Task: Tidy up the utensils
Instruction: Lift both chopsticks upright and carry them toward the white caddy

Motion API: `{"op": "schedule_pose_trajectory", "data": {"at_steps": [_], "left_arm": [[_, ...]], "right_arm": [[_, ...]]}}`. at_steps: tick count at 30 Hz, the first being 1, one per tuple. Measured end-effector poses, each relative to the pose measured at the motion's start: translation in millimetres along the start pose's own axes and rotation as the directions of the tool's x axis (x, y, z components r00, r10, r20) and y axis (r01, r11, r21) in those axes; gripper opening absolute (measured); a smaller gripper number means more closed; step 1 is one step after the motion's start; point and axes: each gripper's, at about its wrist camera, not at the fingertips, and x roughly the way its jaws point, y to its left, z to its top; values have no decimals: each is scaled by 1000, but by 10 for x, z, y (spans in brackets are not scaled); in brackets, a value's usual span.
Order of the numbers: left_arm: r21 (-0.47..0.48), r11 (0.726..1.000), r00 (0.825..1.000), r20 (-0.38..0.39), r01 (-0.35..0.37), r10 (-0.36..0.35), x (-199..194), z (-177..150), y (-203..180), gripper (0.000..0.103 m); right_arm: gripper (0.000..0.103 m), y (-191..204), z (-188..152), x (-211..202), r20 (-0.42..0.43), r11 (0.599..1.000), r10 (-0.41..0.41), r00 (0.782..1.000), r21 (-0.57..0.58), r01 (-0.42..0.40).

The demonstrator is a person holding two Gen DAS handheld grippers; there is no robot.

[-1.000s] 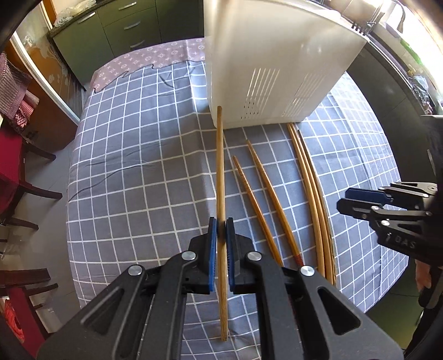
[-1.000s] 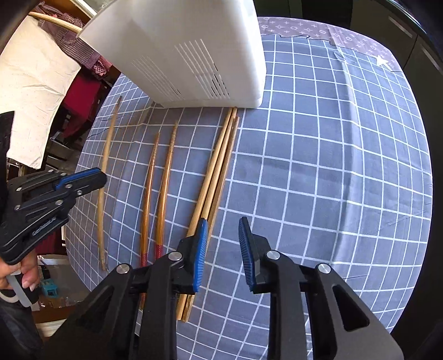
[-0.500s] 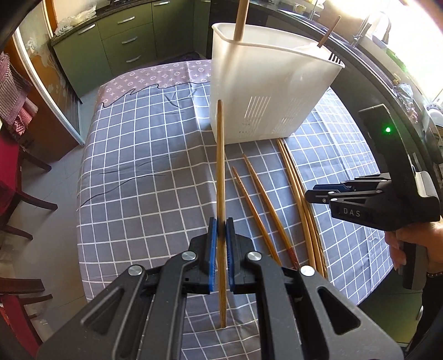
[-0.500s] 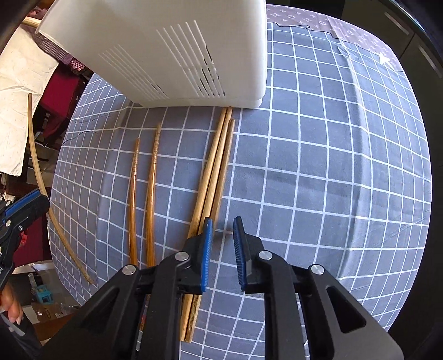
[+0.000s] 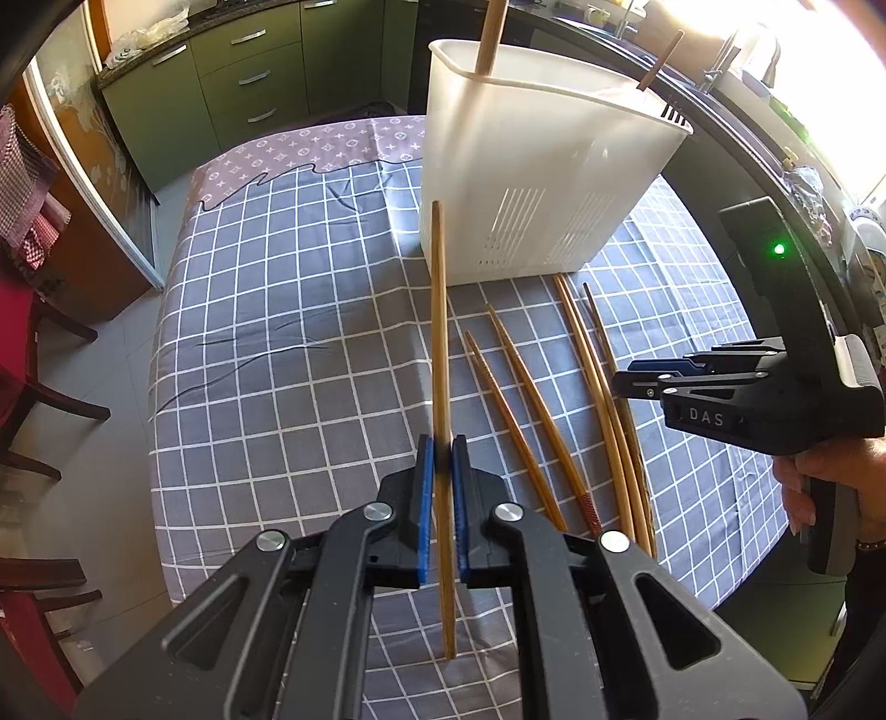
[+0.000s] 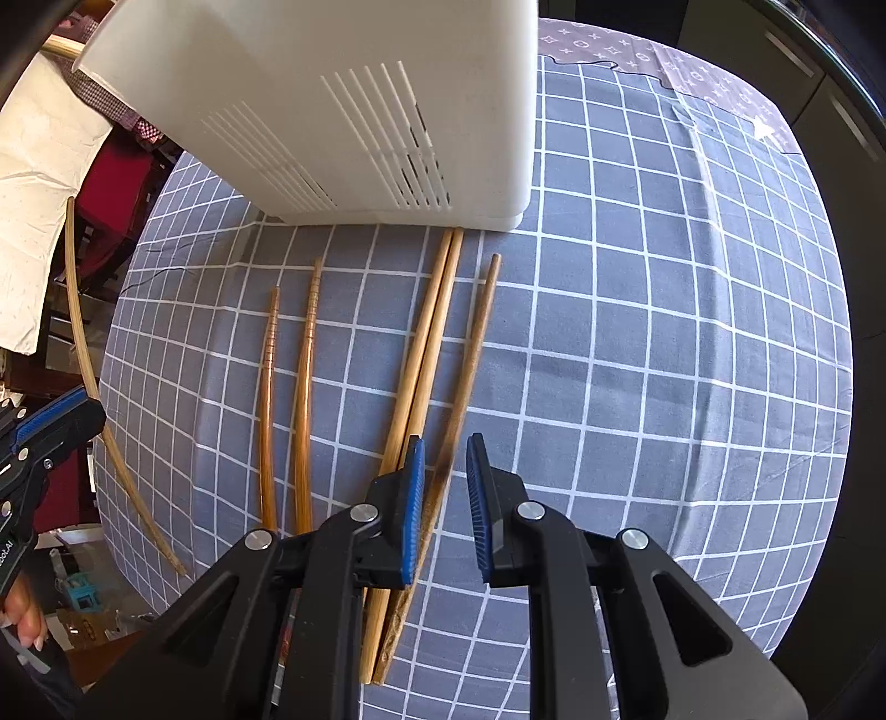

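My left gripper (image 5: 439, 448) is shut on a long bamboo chopstick (image 5: 440, 354) and holds it above the checked tablecloth, its tip pointing toward the white utensil basket (image 5: 531, 183). Two utensil handles (image 5: 490, 39) stand in the basket. My right gripper (image 6: 446, 451) is open, its jaws either side of a darker chopstick (image 6: 470, 360) that lies on the cloth, slightly splayed from a pair of light chopsticks (image 6: 426, 343). Two shorter ridged chopsticks (image 6: 302, 376) lie to the left. The right gripper also shows in the left wrist view (image 5: 637, 382).
The basket (image 6: 387, 111) stands at the far side of the table, close to the chopstick tips. The table (image 6: 664, 332) has bare cloth to the right. Green cabinets (image 5: 221, 83) and red chairs (image 5: 22, 376) surround the table.
My left gripper has lifted its chopstick higher and back from the basket. My right gripper has come down over the chopstick bundle, and the darker chopstick has splayed away from the pair.
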Motion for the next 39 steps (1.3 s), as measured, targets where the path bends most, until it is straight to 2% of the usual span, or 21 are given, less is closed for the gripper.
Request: {"op": "schedule_pose_trajectory", "data": {"at_steps": [8, 10, 15, 19, 23, 29, 39], "left_arm": [[6, 1000, 1000, 11, 4, -4, -51, 1, -12, 7], [10, 1000, 1000, 11, 4, -4, -56, 0, -13, 7], [8, 1000, 1000, 6, 3, -3, -55, -2, -2, 7], [11, 1000, 1000, 11, 4, -5, -81, 4, -11, 7], [18, 1000, 1000, 22, 5, -5, -136, 2, -31, 7], [26, 1000, 999, 41, 11, -12, -278, -34, -49, 7], [59, 998, 996, 87, 12, -18, -527, -114, -139, 7]], "right_arm": [[16, 76, 6, 67, 3, 999, -36, 999, -9, 36], [10, 123, -10, 86, 12, 998, -57, 998, -24, 57], [7, 76, -89, 35, 30, 999, -34, 999, -33, 35], [7, 18, -195, -204, 92, 999, 2, 996, -44, 2], [7, -22, -371, -545, 174, 997, 61, 983, -65, -50], [7, -130, -725, -972, 285, 991, 118, 951, -100, -93], [7, -311, -1110, -1222, 349, 988, 152, 925, -89, -129]]}}
